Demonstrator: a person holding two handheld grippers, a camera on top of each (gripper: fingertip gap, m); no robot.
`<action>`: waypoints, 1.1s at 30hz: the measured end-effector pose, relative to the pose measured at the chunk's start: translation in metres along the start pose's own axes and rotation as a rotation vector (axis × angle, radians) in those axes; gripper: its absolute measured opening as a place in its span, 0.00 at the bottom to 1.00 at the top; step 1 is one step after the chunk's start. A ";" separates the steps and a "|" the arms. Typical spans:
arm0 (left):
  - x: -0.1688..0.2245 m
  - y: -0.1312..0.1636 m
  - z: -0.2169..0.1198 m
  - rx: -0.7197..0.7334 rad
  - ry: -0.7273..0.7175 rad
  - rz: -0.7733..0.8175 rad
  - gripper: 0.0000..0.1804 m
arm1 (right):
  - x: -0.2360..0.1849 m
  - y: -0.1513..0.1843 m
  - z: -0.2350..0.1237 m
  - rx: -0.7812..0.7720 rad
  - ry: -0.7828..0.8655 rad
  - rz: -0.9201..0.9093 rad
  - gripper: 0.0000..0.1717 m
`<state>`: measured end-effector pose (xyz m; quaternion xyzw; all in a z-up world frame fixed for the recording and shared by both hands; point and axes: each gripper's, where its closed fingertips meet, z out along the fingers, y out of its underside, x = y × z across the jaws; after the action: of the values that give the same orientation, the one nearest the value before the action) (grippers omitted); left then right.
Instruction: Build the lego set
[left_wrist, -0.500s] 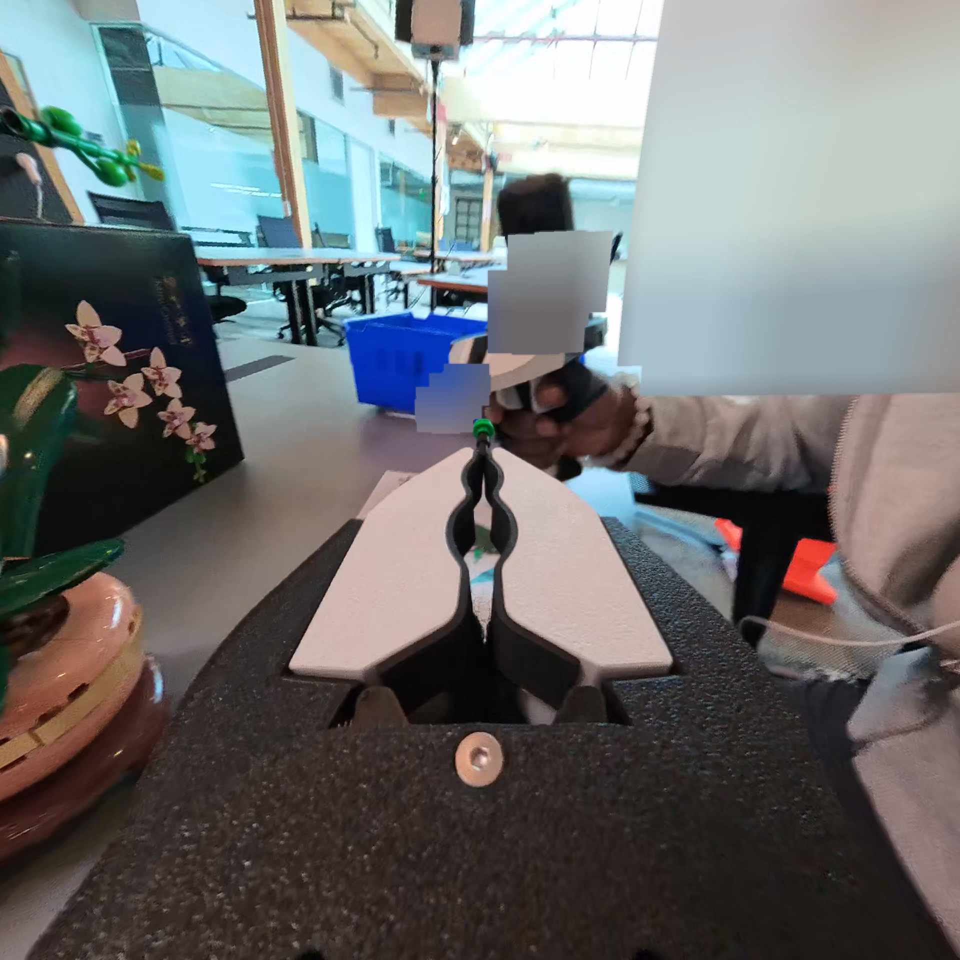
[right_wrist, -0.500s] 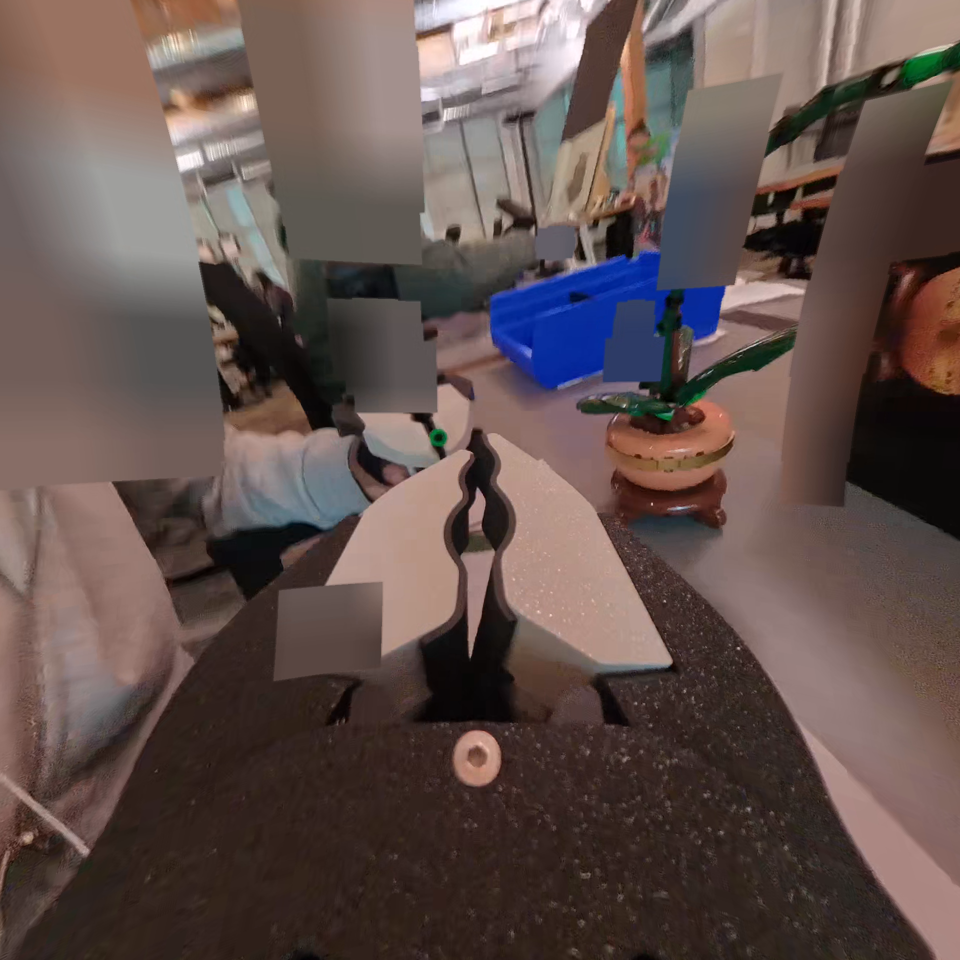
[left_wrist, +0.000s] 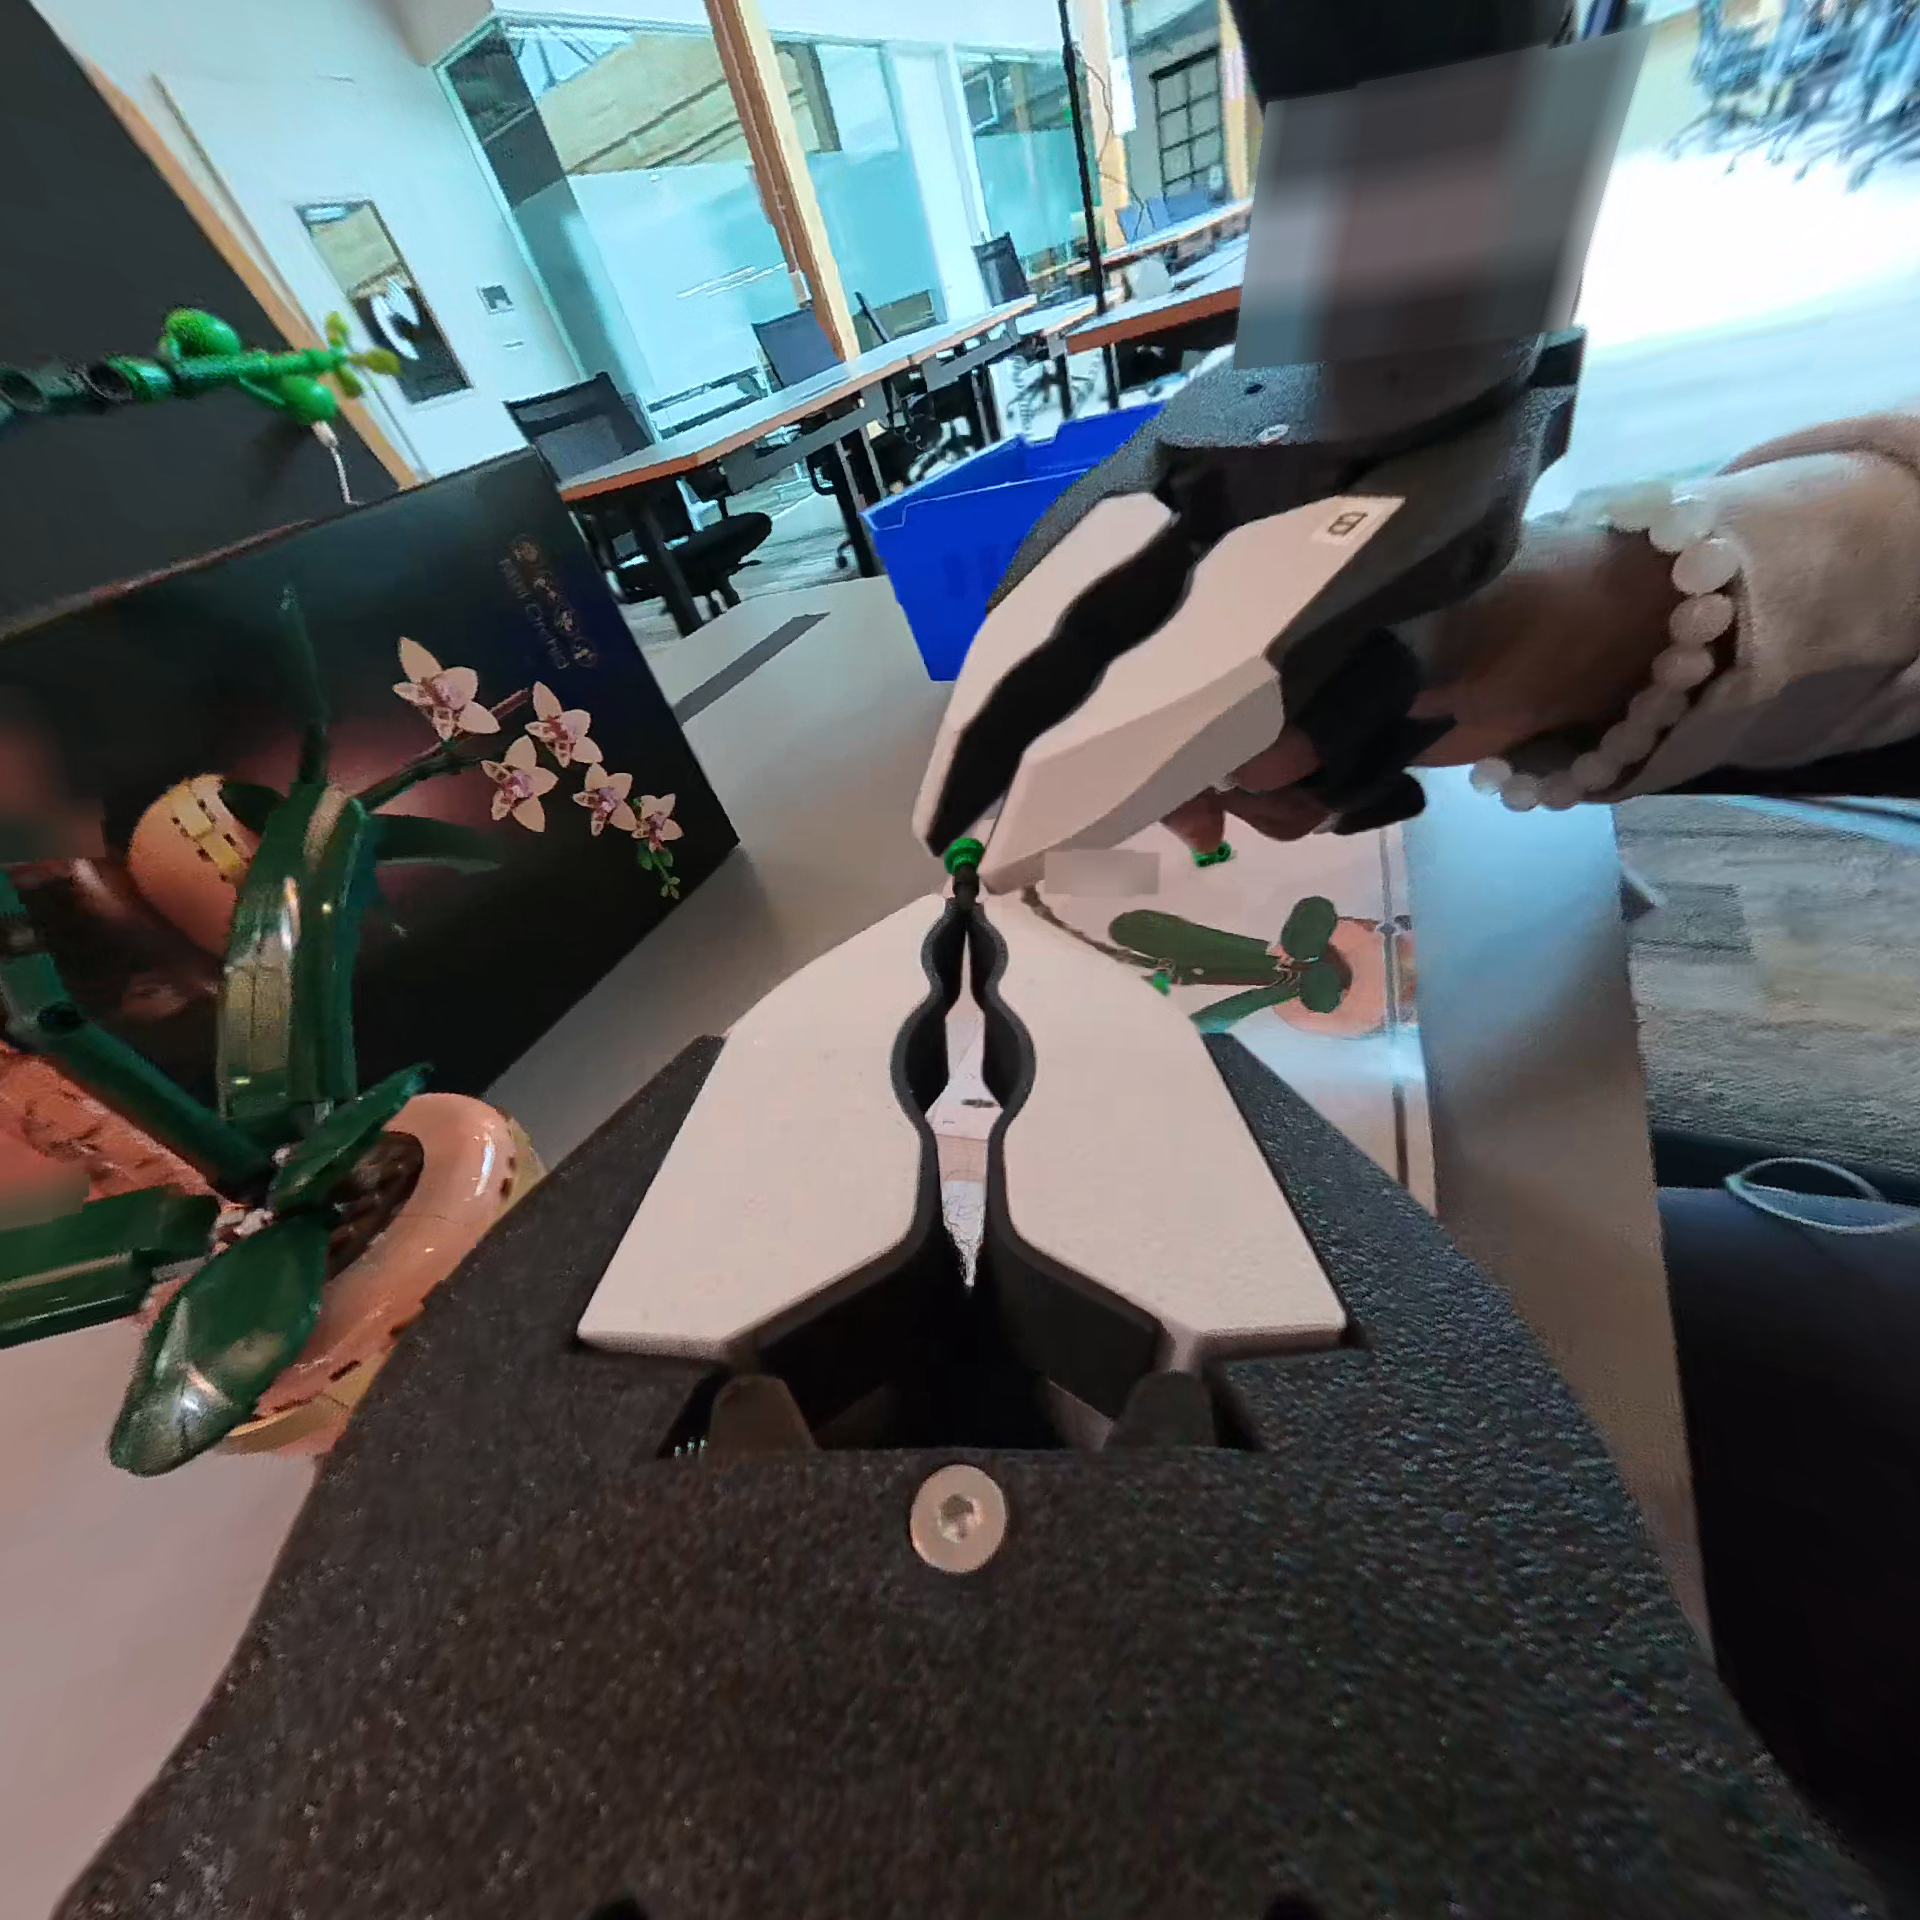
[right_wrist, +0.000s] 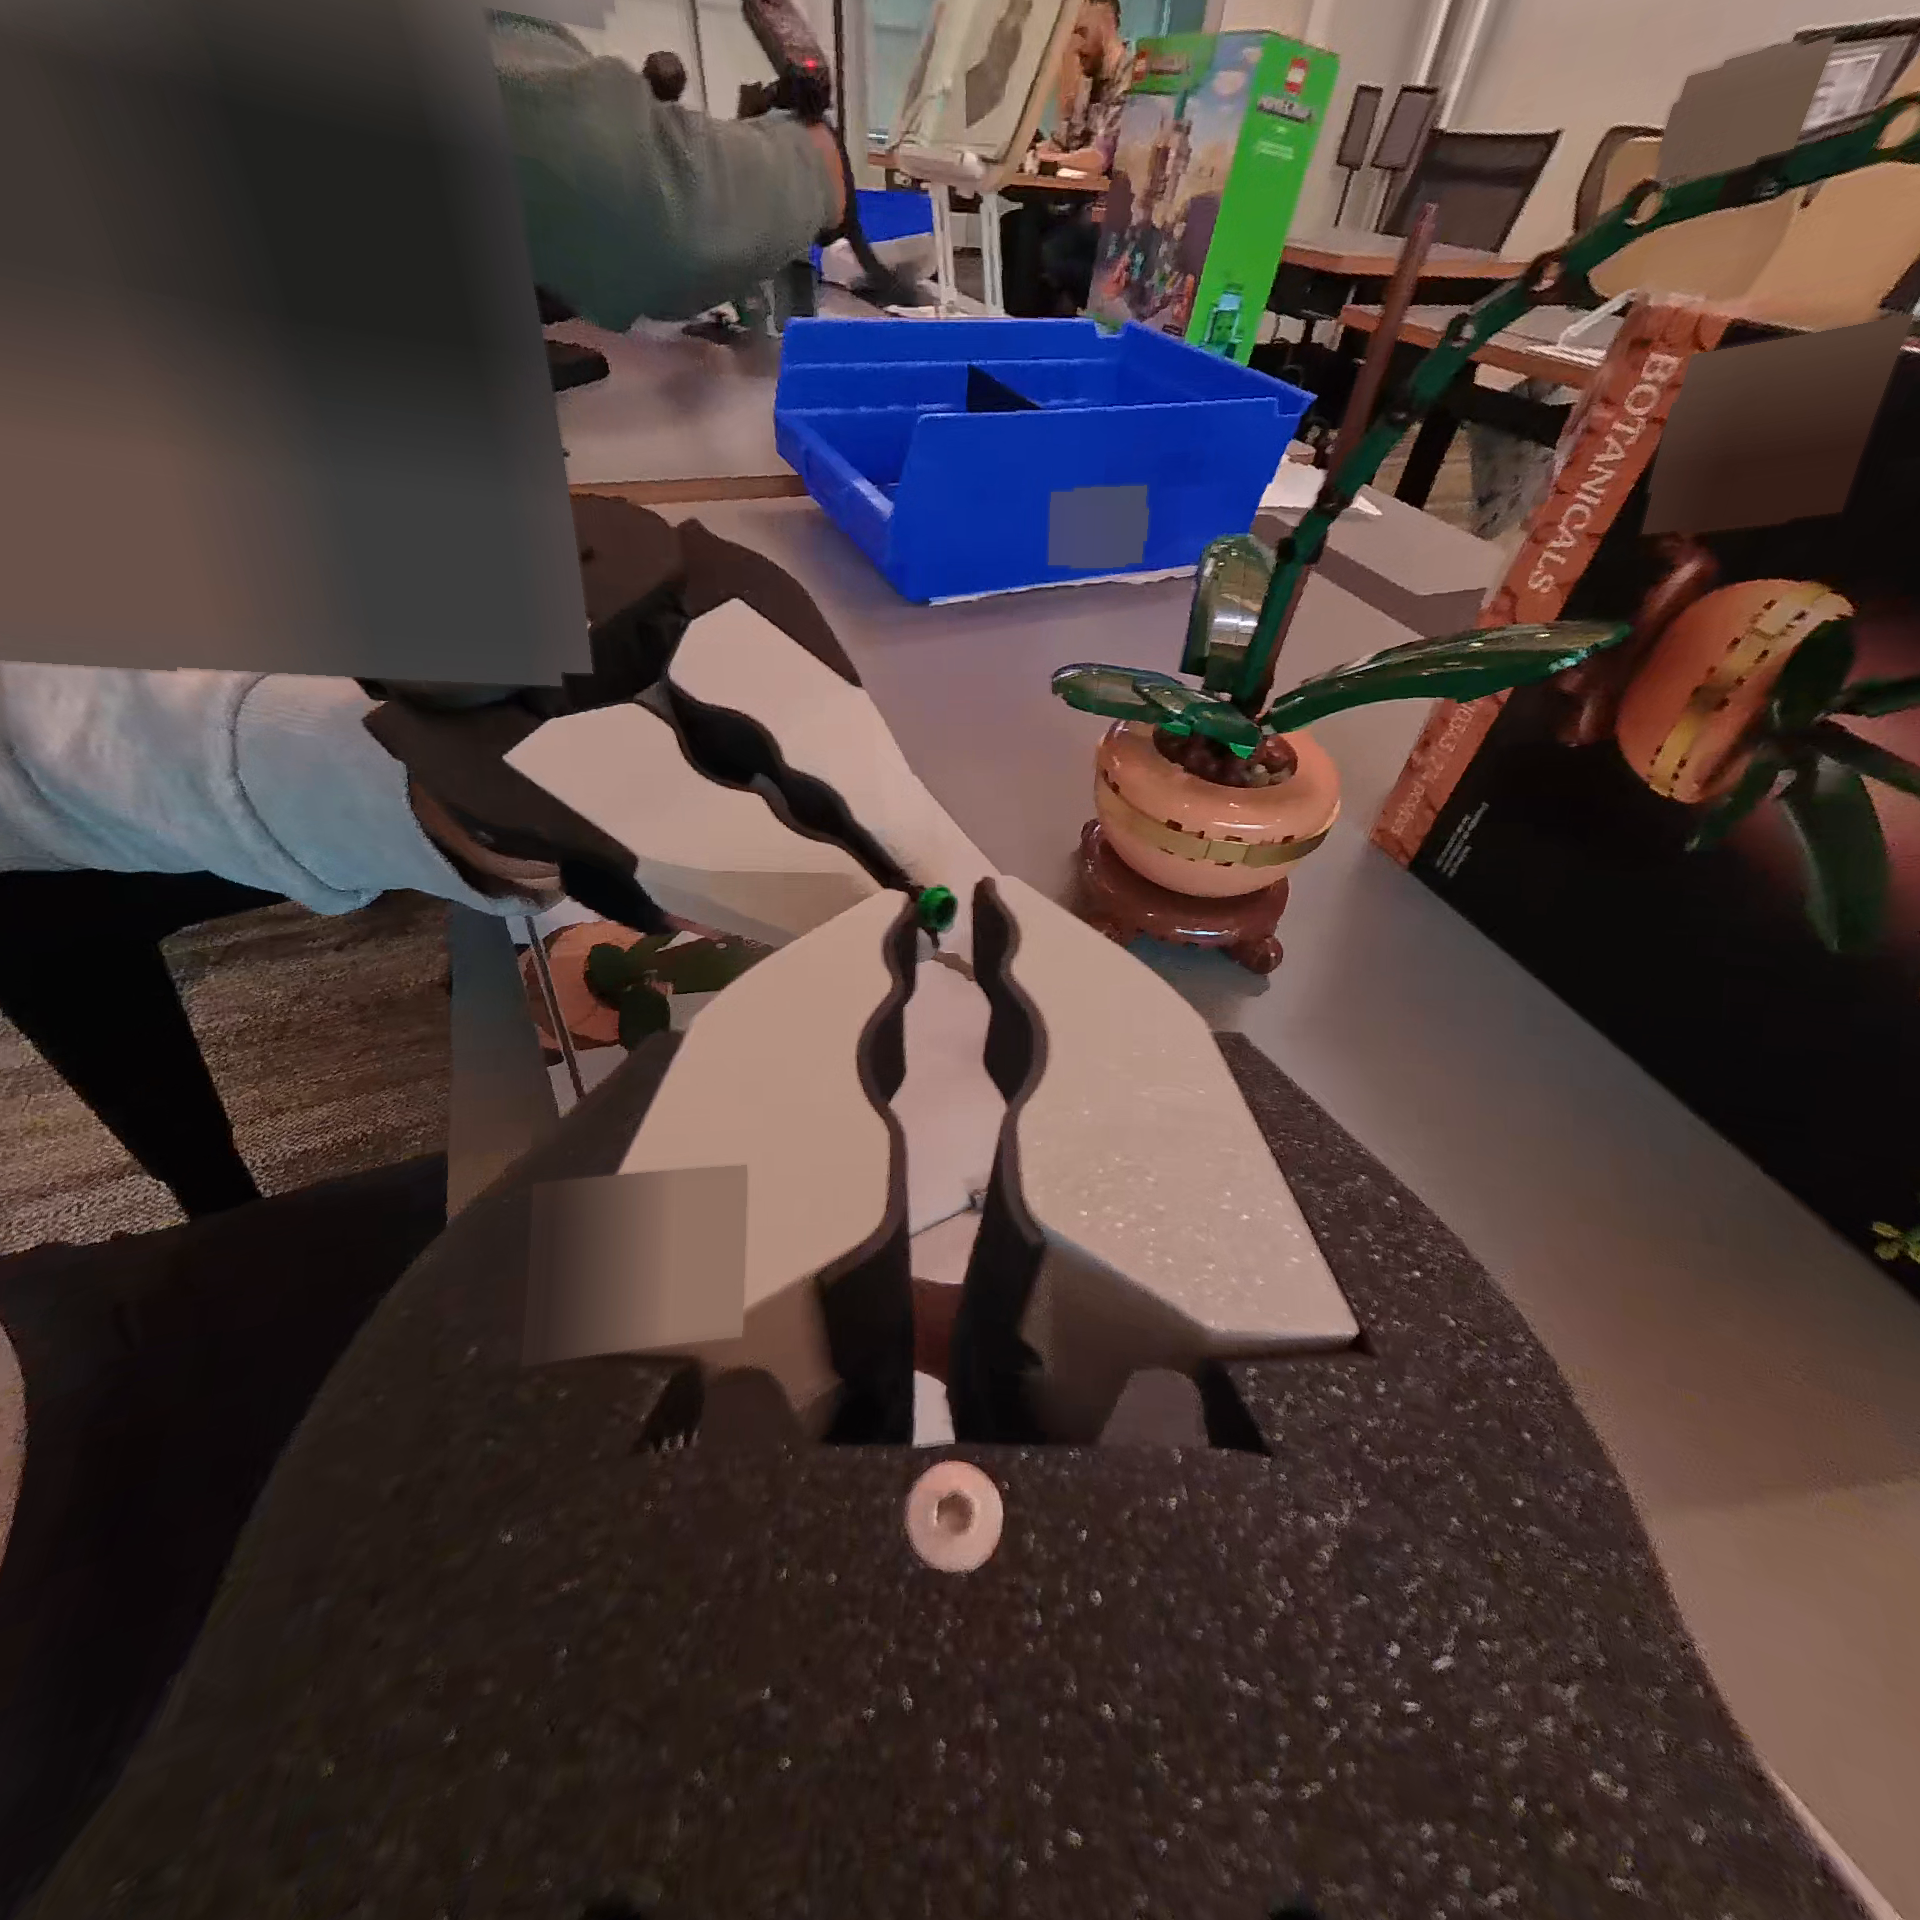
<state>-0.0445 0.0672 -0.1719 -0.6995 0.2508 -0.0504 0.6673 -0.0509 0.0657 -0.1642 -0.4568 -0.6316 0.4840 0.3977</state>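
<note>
My left gripper (left_wrist: 964, 909) is shut on a thin dark pin with a small green stud (left_wrist: 961, 854) at its end. The stud sticks out past the fingertips. My right gripper (right_wrist: 951, 894) is open. In the right wrist view the green stud (right_wrist: 938, 906) sits between its tips, close to the left pad, with a gap to the right pad. The left wrist view shows the right gripper (left_wrist: 966, 857) coming down from the upper right, tip to tip with mine. The right wrist view shows the left gripper (right_wrist: 902, 883) coming in from the left.
A brick-built pink pot with green leaves (right_wrist: 1216, 800) stands on the grey table (right_wrist: 1455, 1143), also at the left in the left wrist view (left_wrist: 416, 1195). Behind it stand a dark box with orchid pictures (left_wrist: 416, 779) and a blue bin (right_wrist: 1039, 468). A printed sheet (left_wrist: 1247, 956) lies below the grippers. Only a small space, under 4 cm, lies between the two pairs of fingers.
The two grippers have come together tip to tip. The right gripper's jaws were shut and now stand apart around the green stud. The left gripper stays shut on the pin.
</note>
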 end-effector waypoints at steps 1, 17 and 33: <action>0.000 0.000 0.000 -0.003 -0.013 0.023 0.00 | -0.001 0.000 0.000 -0.005 -0.004 -0.008 0.04; 0.008 0.014 -0.002 -0.128 -0.064 0.515 0.00 | -0.007 0.018 0.000 -0.100 -0.039 -0.037 0.01; 0.016 0.091 -0.002 -0.457 0.163 0.487 0.00 | 0.006 0.090 0.007 -0.418 -0.086 0.023 0.00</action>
<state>-0.0570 0.0602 -0.2632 -0.7443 0.4677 0.1121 0.4634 -0.0415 0.0798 -0.2529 -0.5155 -0.7293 0.3662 0.2613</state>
